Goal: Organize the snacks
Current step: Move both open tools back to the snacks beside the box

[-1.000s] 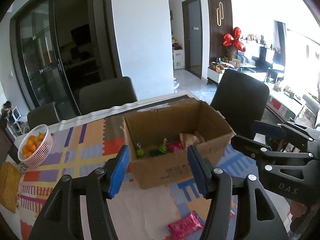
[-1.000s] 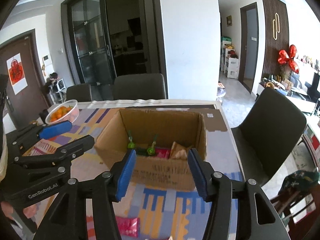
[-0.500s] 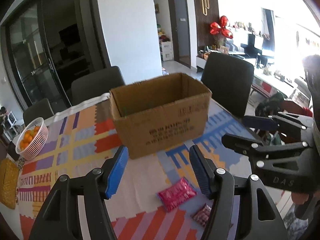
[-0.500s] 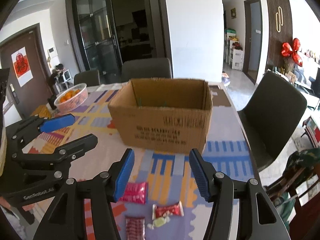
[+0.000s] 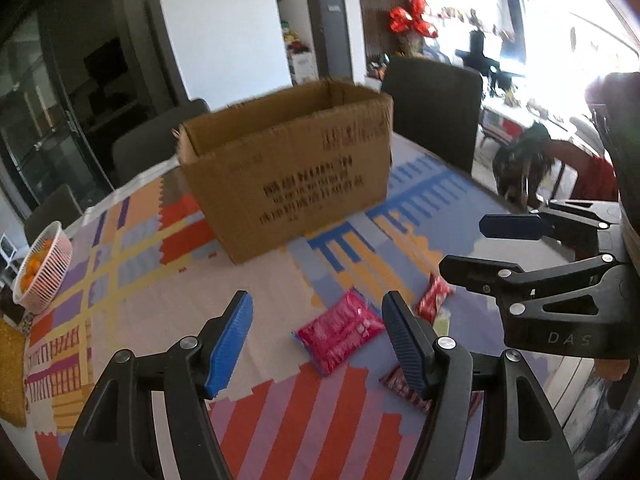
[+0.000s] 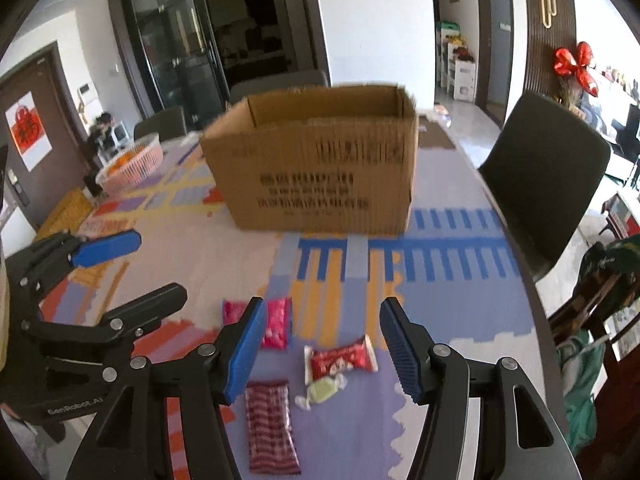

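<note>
— Looking at the table [image 6: 192,256], I count four snacks lying loose in front of the cardboard box [image 6: 316,168]: a pink packet [image 6: 276,322], a red-and-white wrapped snack [image 6: 340,360], a small pale green candy [image 6: 322,390] and a dark red striped packet [image 6: 270,424]. How do you think they handle?

— They all look light and soft, I believe. The wrappers are thin and shiny, so probably slippery, and they may crumple under pressure. What is inside the packets I cannot tell.

— Where is it good to take hold?

— For the pink packet, across its narrow width near the middle, where it is thickest. The candy is very small; better to pinch its body, not the twisted ends.

— And the grippers now?

— The left gripper [image 5: 316,340] is released and empty; its jaws have just been opening, with the pink packet [image 5: 340,332] below, between the blue pads [image 5: 230,344] but not touched. The right gripper [image 6: 322,344] is also released and empty, jaws just opening a little, above the red-and-white snack and the candy.

— The box?

— Upright, open on top, well behind the snacks.
</note>
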The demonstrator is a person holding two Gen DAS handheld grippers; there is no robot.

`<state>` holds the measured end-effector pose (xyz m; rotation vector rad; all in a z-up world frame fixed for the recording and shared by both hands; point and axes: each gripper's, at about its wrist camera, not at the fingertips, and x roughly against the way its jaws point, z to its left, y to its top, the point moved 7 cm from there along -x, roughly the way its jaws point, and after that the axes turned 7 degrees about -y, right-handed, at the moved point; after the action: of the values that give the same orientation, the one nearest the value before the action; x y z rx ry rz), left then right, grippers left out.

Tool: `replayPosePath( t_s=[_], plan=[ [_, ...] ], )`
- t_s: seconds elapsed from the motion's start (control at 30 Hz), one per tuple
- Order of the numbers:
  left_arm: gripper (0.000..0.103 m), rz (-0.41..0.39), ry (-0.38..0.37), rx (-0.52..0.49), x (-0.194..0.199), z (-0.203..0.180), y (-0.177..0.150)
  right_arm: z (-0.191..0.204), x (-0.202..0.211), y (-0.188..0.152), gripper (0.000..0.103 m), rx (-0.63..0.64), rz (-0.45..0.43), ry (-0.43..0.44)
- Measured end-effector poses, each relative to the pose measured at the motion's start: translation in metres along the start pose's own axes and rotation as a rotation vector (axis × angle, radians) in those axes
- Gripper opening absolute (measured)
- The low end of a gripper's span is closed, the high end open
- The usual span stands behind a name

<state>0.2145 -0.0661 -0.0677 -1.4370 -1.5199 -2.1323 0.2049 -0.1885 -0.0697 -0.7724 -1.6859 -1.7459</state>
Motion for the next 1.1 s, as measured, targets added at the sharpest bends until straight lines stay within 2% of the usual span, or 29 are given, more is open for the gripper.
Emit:
replayPosePath(
  t_s=[0.2, 0.3, 0.57, 0.8, 1.1],
  plan=[
    [0.068, 0.103, -0.061, -0.035, -0.029, -0.002, -0.023, 0.006, -0.028, -0.027, 0.060, 0.039, 0.111, -0.005],
    [0.070, 0.143, -0.068, -0.059, -0.043, -0.001, -0.031, 0.005, -0.043, -0.037, 0.066, 0.048, 0.167, -0.006],
    [0.075, 0.221, -0.090, -0.130, -0.075, -0.004, -0.041, 0.005, -0.071, -0.049, 0.069, 0.091, 0.251, -0.025],
    [0.075, 0.284, -0.101, -0.184, -0.099, -0.005, -0.043, 0.004, -0.087, -0.053, 0.069, 0.130, 0.297, -0.040],
    [0.075, 0.302, -0.118, -0.184, -0.117, -0.002, -0.038, 0.002, -0.102, -0.053, 0.069, 0.115, 0.316, -0.035]
  ],
)
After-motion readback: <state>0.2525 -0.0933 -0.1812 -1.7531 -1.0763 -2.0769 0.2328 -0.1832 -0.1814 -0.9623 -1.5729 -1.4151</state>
